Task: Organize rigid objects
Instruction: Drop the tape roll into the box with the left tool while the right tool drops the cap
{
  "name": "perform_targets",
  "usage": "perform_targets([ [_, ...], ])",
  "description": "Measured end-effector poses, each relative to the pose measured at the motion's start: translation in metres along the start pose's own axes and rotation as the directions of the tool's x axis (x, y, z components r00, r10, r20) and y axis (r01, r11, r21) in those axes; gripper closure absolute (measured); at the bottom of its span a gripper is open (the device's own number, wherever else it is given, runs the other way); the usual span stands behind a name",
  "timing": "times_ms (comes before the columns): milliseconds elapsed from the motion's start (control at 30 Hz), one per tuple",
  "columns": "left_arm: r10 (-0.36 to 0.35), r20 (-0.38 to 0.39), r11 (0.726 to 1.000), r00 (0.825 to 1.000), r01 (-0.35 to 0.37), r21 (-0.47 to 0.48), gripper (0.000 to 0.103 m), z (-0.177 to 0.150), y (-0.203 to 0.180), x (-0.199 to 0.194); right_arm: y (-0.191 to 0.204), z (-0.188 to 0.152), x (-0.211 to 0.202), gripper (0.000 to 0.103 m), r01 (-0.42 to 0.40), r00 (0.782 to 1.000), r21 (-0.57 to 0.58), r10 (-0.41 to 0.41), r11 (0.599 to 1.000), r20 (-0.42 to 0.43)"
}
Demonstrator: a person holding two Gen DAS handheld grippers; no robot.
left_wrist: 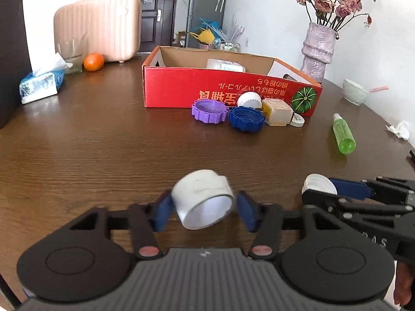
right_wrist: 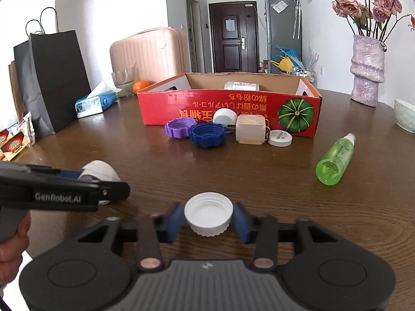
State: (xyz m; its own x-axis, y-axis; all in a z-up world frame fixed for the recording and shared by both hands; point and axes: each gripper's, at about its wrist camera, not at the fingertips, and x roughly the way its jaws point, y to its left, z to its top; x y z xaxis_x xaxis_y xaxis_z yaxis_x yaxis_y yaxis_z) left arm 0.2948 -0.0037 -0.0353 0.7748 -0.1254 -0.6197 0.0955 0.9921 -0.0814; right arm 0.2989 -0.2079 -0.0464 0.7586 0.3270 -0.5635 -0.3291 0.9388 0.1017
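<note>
- White ring-shaped cap (left_wrist: 203, 198), seen from the left wrist: clamped between the blue pads (left_wrist: 163, 213) of the left gripper (left_wrist: 203, 211), raised off the brown table (left_wrist: 103, 142), open mouth tipped toward the camera and down, so its axis points roughly back along the fingers.
- Straight ahead and well apart: red cardboard box (left_wrist: 181, 88), open side up, its long side lying across the line of approach; already holding a pale bottle (left_wrist: 225, 65).
- Just before the box wall: purple lid (left_wrist: 209, 111), dark blue lid (left_wrist: 246, 119), a white ribbed lid (left_wrist: 249, 100), a cream container (left_wrist: 277, 111).
- Lower right edge: right gripper (left_wrist: 320, 190) cut off by the frame, closed on a white disc.
- From the right wrist: white threaded lid (right_wrist: 208, 213), hollow side up, pinched between the fingers of the right gripper (right_wrist: 208, 219), held above the table.
- Box (right_wrist: 228, 106) dead ahead here too; neither arm plainly nearer.
- Green spray bottle (right_wrist: 336, 159) lying on its side to the right, long axis toward the box corner.
- Left gripper (right_wrist: 98, 181) side-on at left, hiding most of its cap.
- Box floor mostly hidden behind the near wall; free room inside hard to judge.
</note>
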Motion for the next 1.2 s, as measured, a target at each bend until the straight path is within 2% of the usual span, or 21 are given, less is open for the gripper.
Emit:
perform_targets([
  [267,-0.023,0.021,1.000,1.000,0.023,0.004,0.055,-0.003,-0.005,-0.013,0.004,0.002,-0.007,0.064,-0.002,1.000,-0.008,0.002,1.000,0.018],
  [467,-0.032,0.088,0.999,0.996,0.032,0.000,0.055,0.014,-0.004,-0.028,-0.002,0.009,-0.023,0.064,0.013,0.997,0.000,-0.013,1.000,0.071],
  [600,-0.074,0.134,0.997,0.988,0.076,-0.013,0.055,0.060,0.007,-0.021,-0.014,0.033,-0.026,0.063,0.009,0.993,-0.016,-0.007,1.000,0.118],
  [733,-0.115,0.136,0.993,0.984,0.120,-0.023,0.055,0.129,0.021,0.013,-0.041,0.085,-0.011,0.064,-0.030,0.986,-0.007,0.031,1.000,0.162],
  [800,-0.084,0.132,0.996,0.988,0.086,-0.010,0.055,0.169,0.024,0.041,-0.056,0.120,0.006,0.064,-0.024,0.983,-0.007,0.025,1.000,0.183],
  [900,-0.020,0.124,0.999,0.992,0.015,0.040,0.055,0.222,0.025,0.093,-0.076,0.174,0.049,0.064,0.029,0.983,-0.031,-0.023,0.999,0.182],
  [1000,0.037,0.037,0.999,0.999,-0.038,0.029,0.055,0.261,0.032,0.157,-0.101,0.224,0.120,0.064,0.106,0.992,-0.032,-0.104,0.994,0.067],
  [1067,0.056,-0.016,0.998,0.998,-0.056,0.024,0.055,0.274,0.035,0.192,-0.117,0.247,0.165,0.064,0.140,0.990,-0.018,-0.140,0.990,-0.011],
  [1100,0.060,-0.043,0.997,0.997,-0.058,0.055,0.055,0.278,0.034,0.211,-0.123,0.255,0.186,0.064,0.168,0.985,-0.030,-0.169,0.985,-0.043],
  [1200,0.101,-0.044,0.987,0.994,-0.095,0.128,0.055,0.274,0.034,0.240,-0.135,0.271,0.242,0.064,0.225,0.966,-0.076,-0.233,0.971,-0.117],
])
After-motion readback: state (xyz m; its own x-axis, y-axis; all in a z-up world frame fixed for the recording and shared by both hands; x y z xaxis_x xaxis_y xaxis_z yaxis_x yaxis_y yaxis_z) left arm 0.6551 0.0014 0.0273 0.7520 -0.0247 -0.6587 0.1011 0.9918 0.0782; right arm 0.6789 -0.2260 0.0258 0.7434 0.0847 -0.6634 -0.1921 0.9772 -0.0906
